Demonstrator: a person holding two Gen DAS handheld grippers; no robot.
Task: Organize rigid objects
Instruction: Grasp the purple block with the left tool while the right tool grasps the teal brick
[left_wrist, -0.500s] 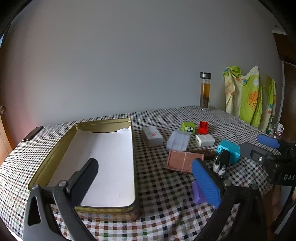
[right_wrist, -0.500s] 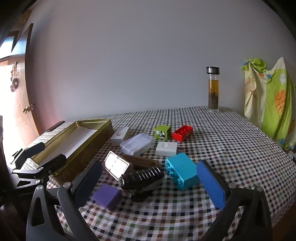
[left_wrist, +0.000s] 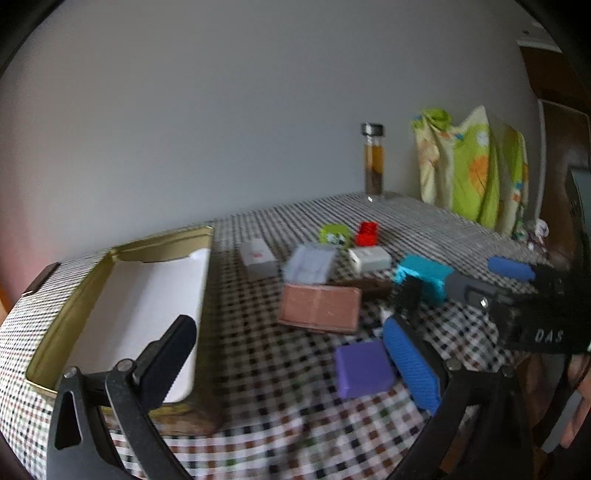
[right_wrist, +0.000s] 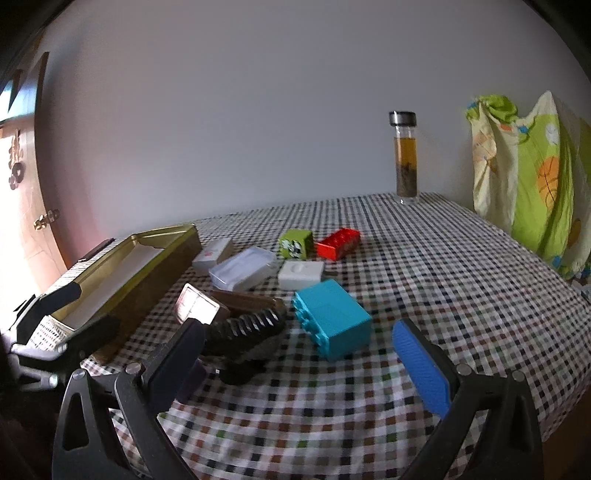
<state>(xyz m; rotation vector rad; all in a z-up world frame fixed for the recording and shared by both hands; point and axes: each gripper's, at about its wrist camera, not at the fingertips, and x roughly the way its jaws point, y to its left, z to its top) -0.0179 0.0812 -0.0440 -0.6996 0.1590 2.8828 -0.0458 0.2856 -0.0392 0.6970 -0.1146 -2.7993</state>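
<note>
Tin box (left_wrist: 122, 295) at the left of the left-wrist frame lies open on the checked worktop (left_wrist: 266, 369), its long axis running away from the camera, and its white-lined inside holds nothing that shows. Left tool (left_wrist: 291, 354) hangs over its near right corner, jaws spread wide and gripping nothing, with the purple block (left_wrist: 364, 367) just beside its blue pad. Further right, the scattered pieces sit in a cluster: brown wallet-like case (left_wrist: 319, 308), white box (left_wrist: 256, 258), clear case (left_wrist: 310, 263), green cube (right_wrist: 295, 243), red brick (right_wrist: 339, 242). In the right-wrist frame the right tool (right_wrist: 299, 363), also wide open and empty, points at the teal brick (right_wrist: 332, 319), lying between its pads and a little ahead, long axis slanting toward lower right. By my judgement the right hand is nearer that brick, and the tin lies to its left.
</note>
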